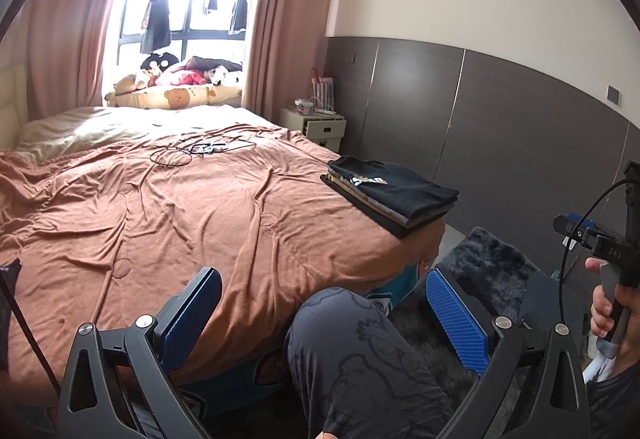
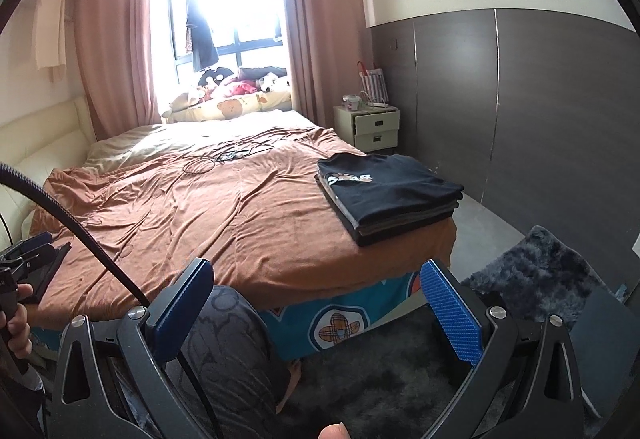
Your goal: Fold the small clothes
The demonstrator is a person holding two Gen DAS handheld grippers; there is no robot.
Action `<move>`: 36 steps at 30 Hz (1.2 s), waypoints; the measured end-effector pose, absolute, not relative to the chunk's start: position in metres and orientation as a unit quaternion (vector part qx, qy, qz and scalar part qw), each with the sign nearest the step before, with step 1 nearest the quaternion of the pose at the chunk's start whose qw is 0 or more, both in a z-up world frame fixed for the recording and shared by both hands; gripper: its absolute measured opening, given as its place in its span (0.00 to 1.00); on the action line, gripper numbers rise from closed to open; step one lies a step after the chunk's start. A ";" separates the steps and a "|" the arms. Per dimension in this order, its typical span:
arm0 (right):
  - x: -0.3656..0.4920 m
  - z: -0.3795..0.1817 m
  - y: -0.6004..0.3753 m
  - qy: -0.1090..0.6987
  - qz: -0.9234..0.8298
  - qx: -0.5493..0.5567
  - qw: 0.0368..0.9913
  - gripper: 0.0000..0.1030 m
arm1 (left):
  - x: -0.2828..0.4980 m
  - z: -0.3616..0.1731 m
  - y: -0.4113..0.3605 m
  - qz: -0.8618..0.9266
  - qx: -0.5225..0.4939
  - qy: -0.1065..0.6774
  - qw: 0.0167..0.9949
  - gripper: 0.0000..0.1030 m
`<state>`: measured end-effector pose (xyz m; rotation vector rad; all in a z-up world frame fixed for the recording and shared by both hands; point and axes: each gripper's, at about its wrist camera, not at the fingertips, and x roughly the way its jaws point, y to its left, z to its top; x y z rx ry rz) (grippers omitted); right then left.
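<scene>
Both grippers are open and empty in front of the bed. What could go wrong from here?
1. The folded stack sits at the bed's corner, near the edge; a nudge or a tug on the brown cover might tip it to the floor.
2. The black cable crosses in front of the right gripper and could snag.
3. The left gripper hangs over the person's knee, not the bed.

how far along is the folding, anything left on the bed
Done: a neat stack of folded clothes sits at the bed's near right corner, a black printed shirt on top. In hand: nothing; the left claw and right claw are both open and empty, held off the bed. Left: no loose garment shows on the brown bedspread, only a cable, so folding looks finished or paused.
</scene>
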<state>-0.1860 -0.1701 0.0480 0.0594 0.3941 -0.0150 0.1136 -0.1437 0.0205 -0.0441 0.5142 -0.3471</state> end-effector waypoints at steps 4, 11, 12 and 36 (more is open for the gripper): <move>-0.197 0.039 -0.162 0.189 -0.005 0.029 0.982 1.00 | 0.095 0.017 -0.148 -0.164 -0.014 0.240 0.957 1.00; -0.206 0.022 -0.153 0.181 0.006 0.038 0.983 1.00 | 0.064 0.014 -0.153 -0.158 -0.001 0.212 0.964 1.00; -0.207 0.019 -0.152 0.182 0.006 0.038 0.983 1.00 | 0.061 0.013 -0.153 -0.158 -0.001 0.210 0.965 1.00; -0.218 0.009 -0.134 0.188 0.009 0.039 0.981 1.00 | 0.053 0.003 -0.138 -0.150 -0.017 0.205 0.967 1.00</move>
